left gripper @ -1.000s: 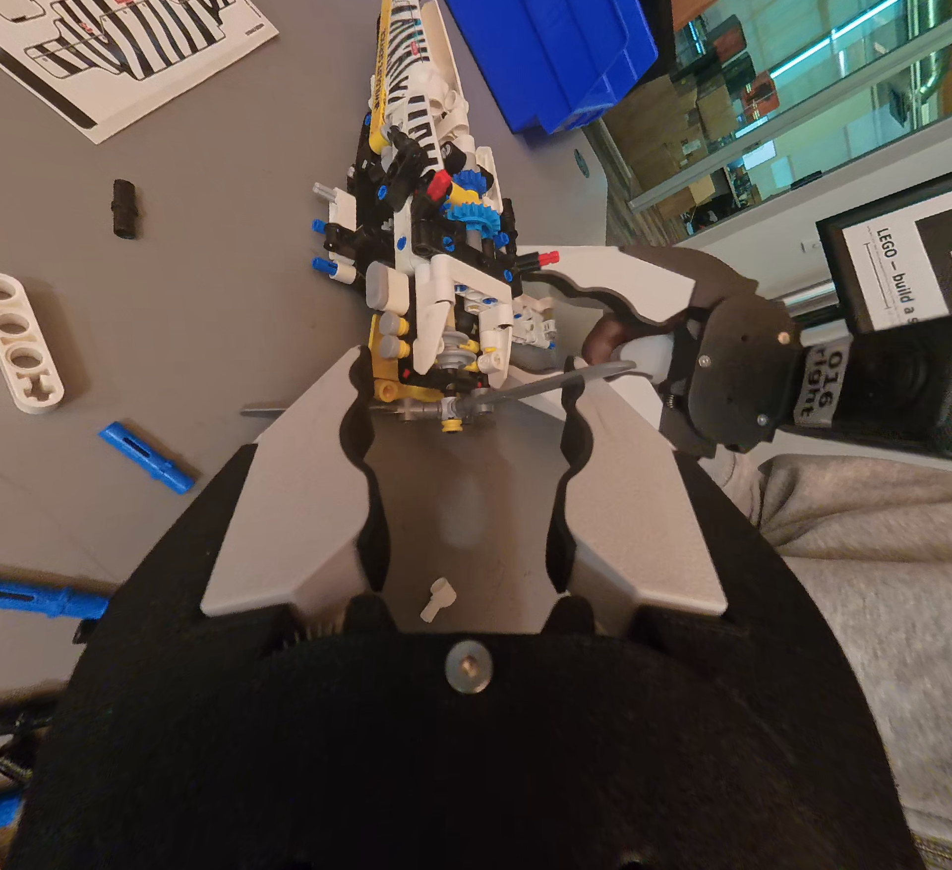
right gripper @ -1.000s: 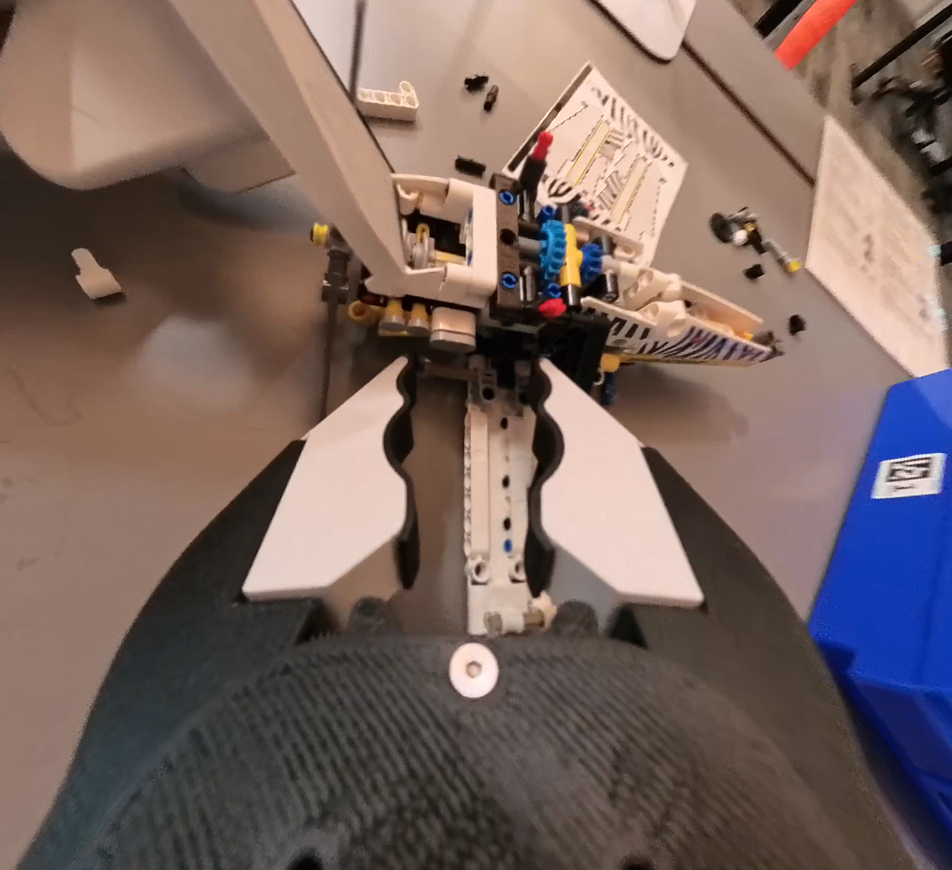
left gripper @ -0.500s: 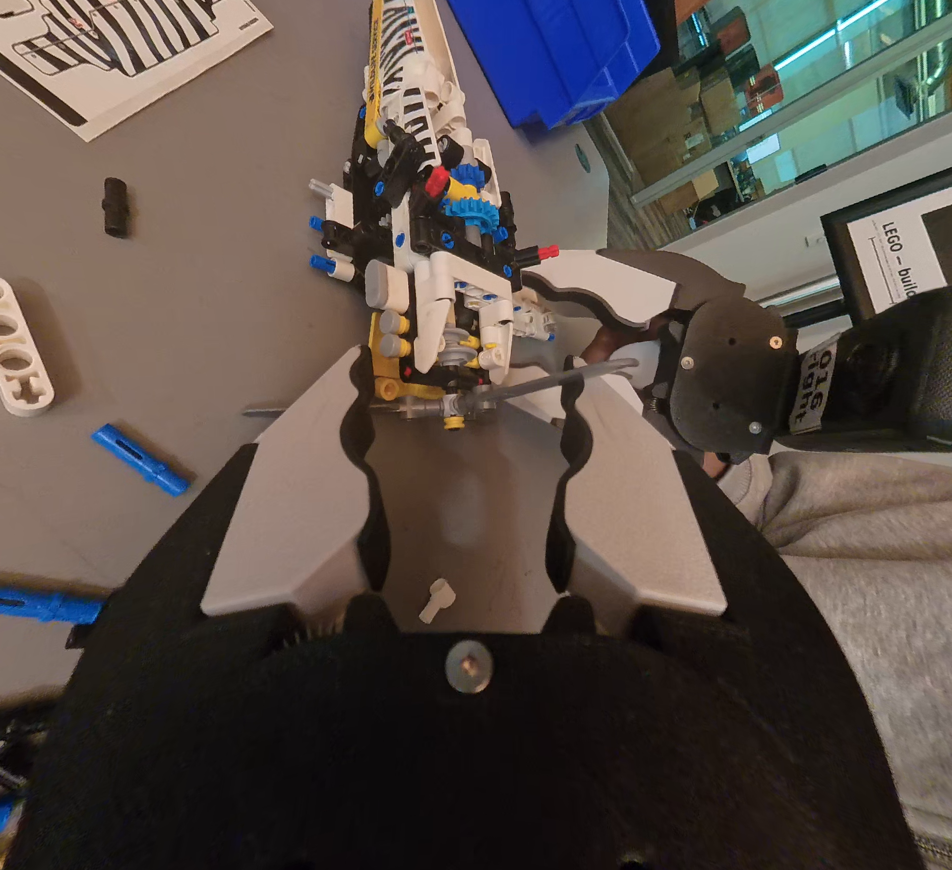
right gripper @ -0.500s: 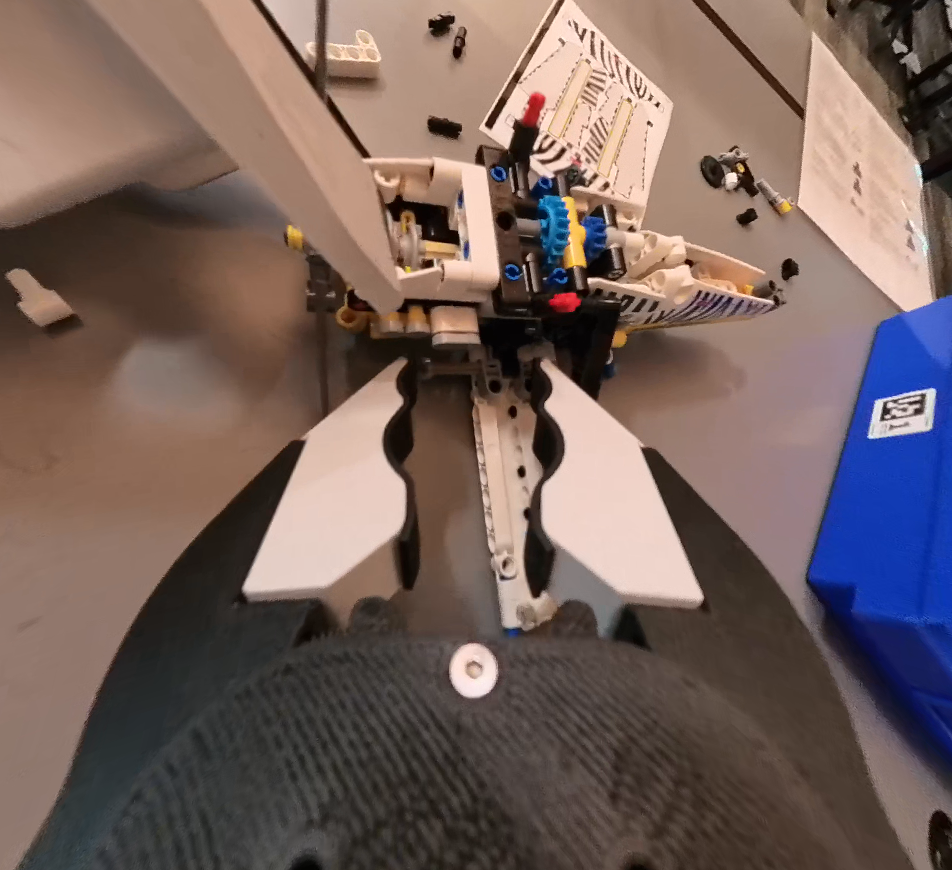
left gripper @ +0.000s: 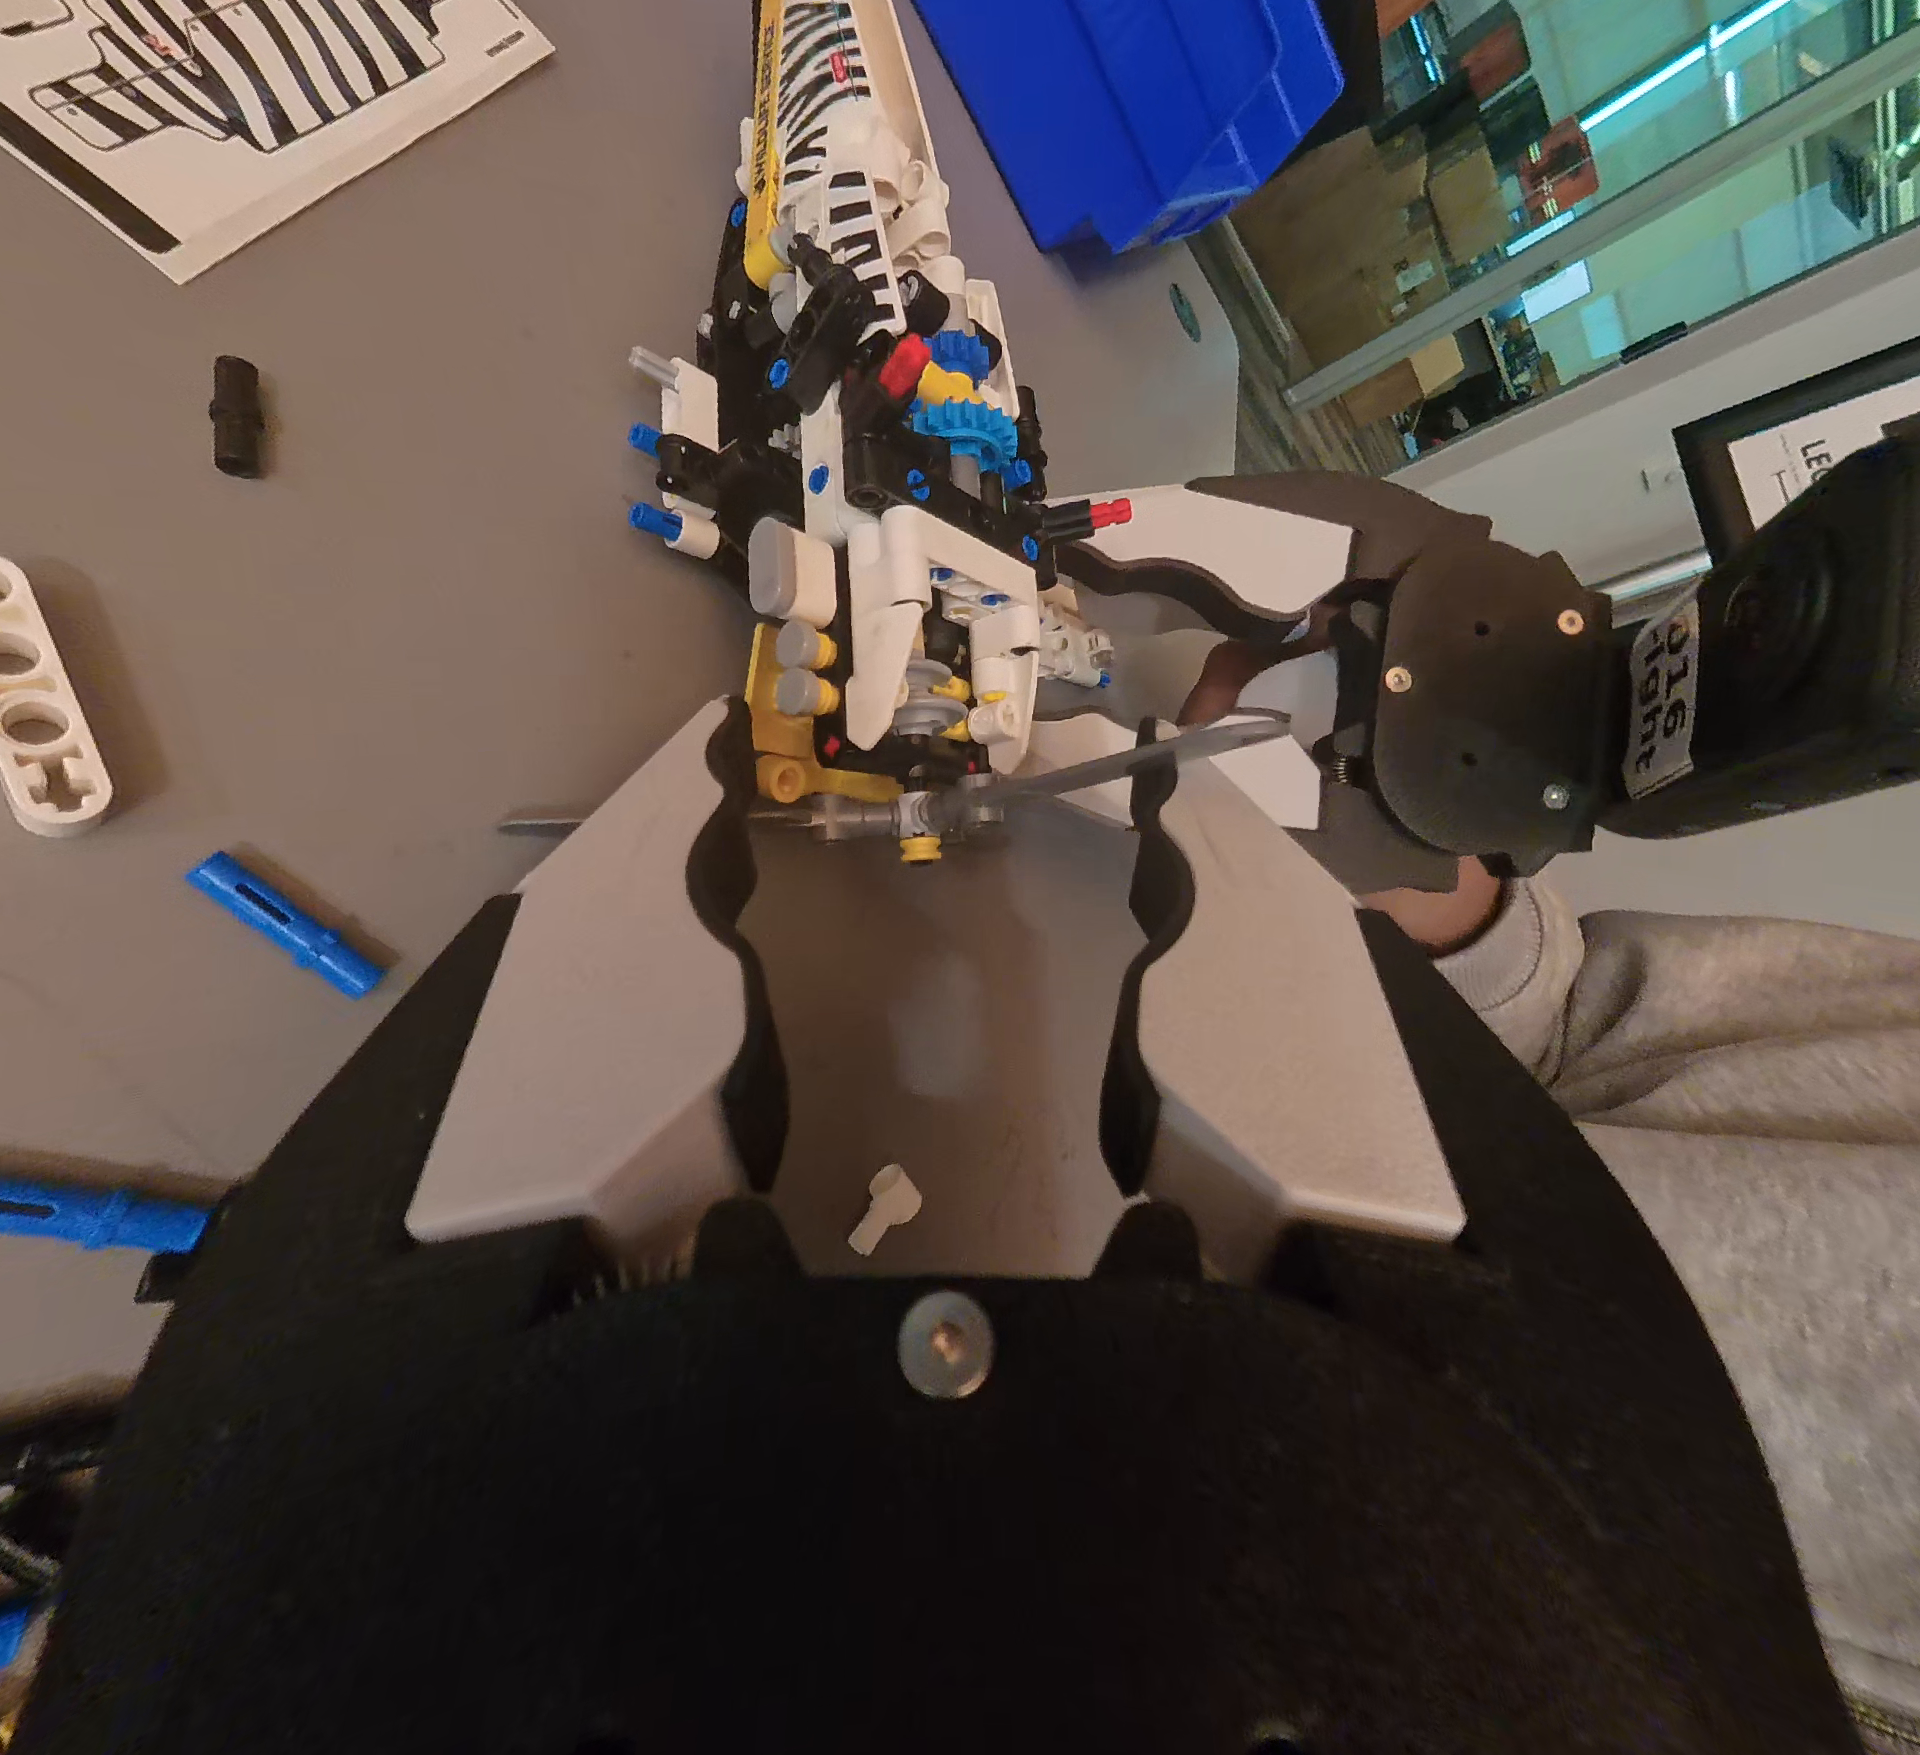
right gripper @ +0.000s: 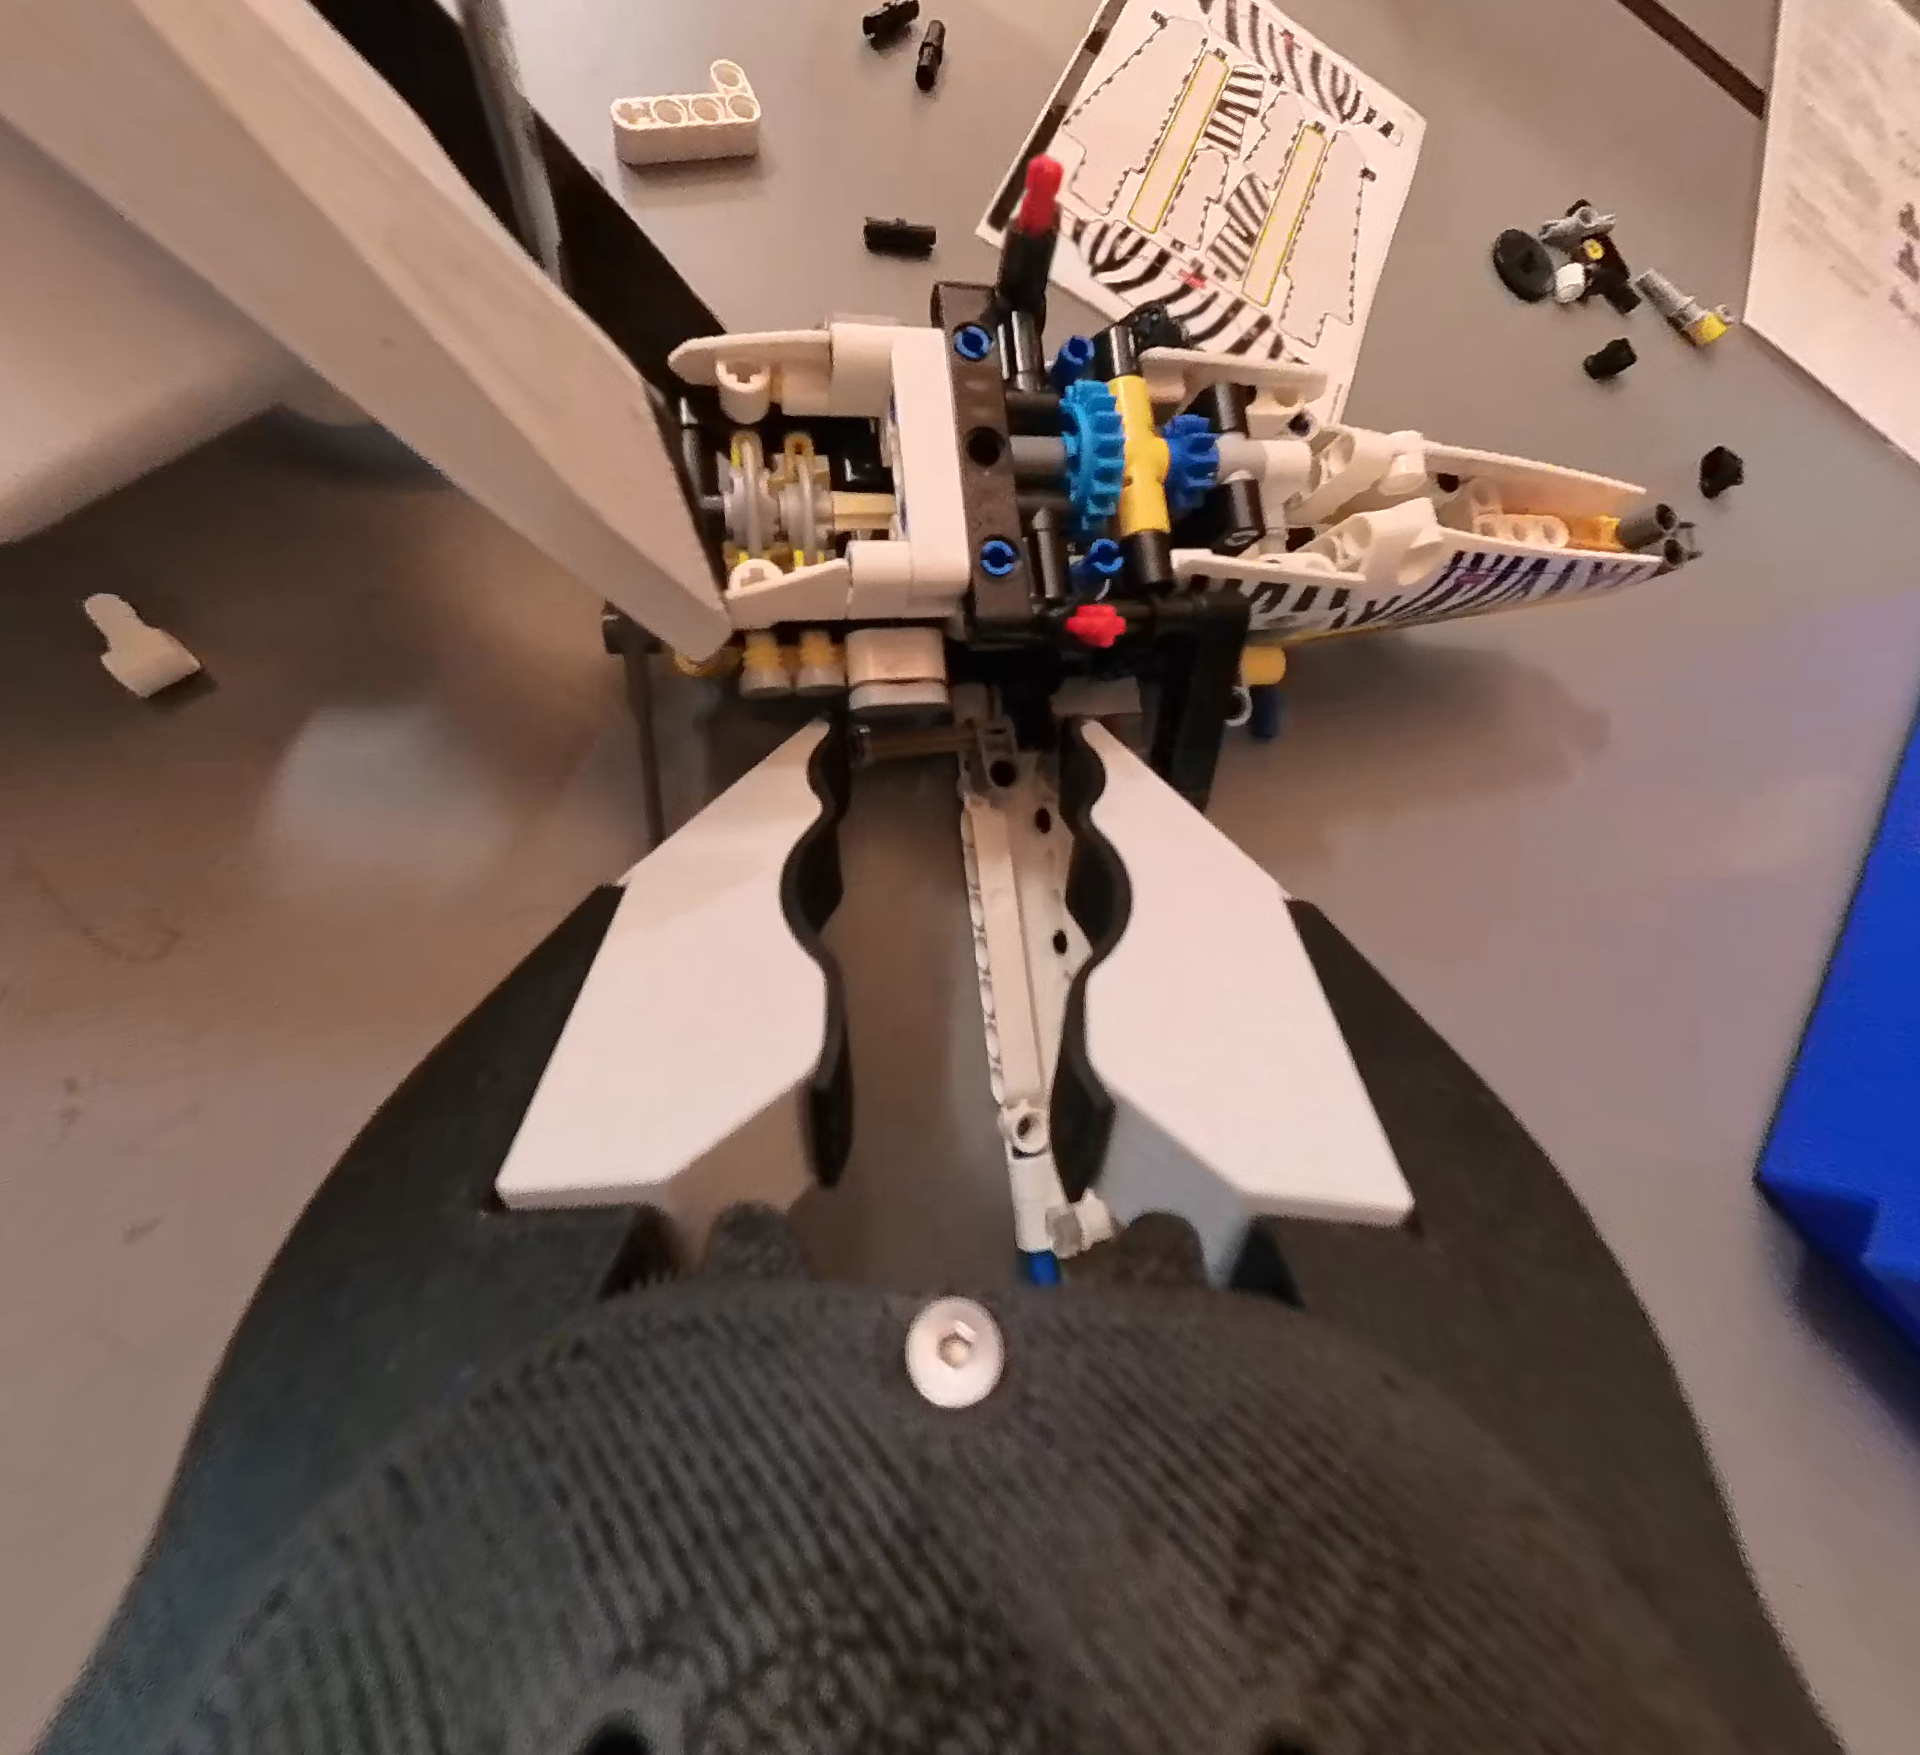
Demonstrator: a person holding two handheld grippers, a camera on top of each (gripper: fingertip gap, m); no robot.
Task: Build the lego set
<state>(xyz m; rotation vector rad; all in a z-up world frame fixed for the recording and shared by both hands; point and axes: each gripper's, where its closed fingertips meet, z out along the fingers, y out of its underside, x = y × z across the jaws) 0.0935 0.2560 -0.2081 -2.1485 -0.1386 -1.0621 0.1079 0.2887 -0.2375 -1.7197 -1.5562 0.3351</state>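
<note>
A half-built model (right gripper: 997, 500) is steadied on the tabletop (right gripper: 312, 822) by the open left hand-held gripper (left gripper: 935, 770); the open right hand-held gripper (right gripper: 951, 770) straddles its white beam (right gripper: 1013, 926), seemingly for alignment.

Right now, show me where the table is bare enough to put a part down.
Free: the grey table between the small white piece and the right gripper; also between the model and the black connector. Crowded: around the sticker sheet and the blue bin.
</note>
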